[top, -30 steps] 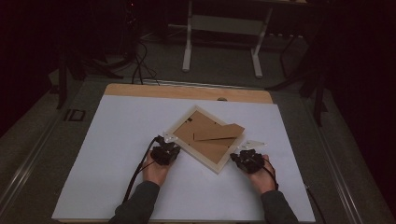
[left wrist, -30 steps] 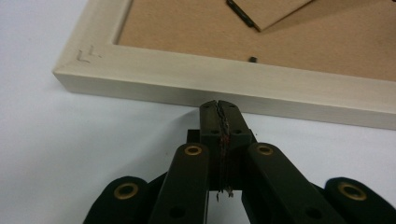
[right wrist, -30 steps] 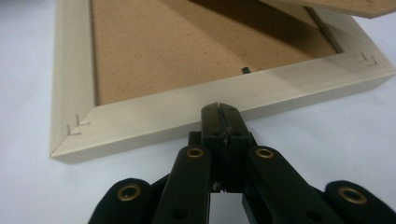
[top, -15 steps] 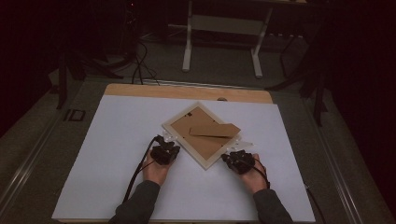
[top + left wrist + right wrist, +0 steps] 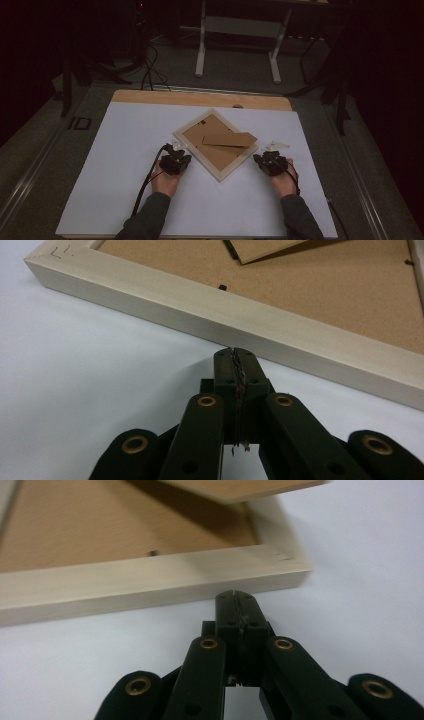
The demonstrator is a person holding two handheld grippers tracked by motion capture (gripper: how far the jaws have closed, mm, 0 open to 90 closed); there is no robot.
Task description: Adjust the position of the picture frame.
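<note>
Frame: a pale wooden frame (image 5: 216, 145) lies face down on the white sheet (image 5: 115, 165), turned cornerwise so it sits like a diamond, between the two grippers
Frame back: brown board inside the pale rim (image 5: 320, 295)
Stand: a brown card stand (image 5: 231, 139) lies across the back and reaches out past the frame's right side
Left gripper: (image 5: 176, 156) jaws pressed together with nothing between them; in the left gripper view the tips (image 5: 236, 354) sit low on the sheet just beside the frame's side edge, whether touching it I cannot tell
Right gripper: (image 5: 267, 159) jaws likewise closed and empty; in the right gripper view the tips (image 5: 236, 597) sit just beside the frame's edge near its corner (image 5: 287, 562), contact not clear
Hands: the left hand (image 5: 165, 181) and right hand (image 5: 284, 181) come in from the near edge, sleeves dark
Table: a wooden strip (image 5: 200, 98) shows beyond the sheet's far edge
</note>
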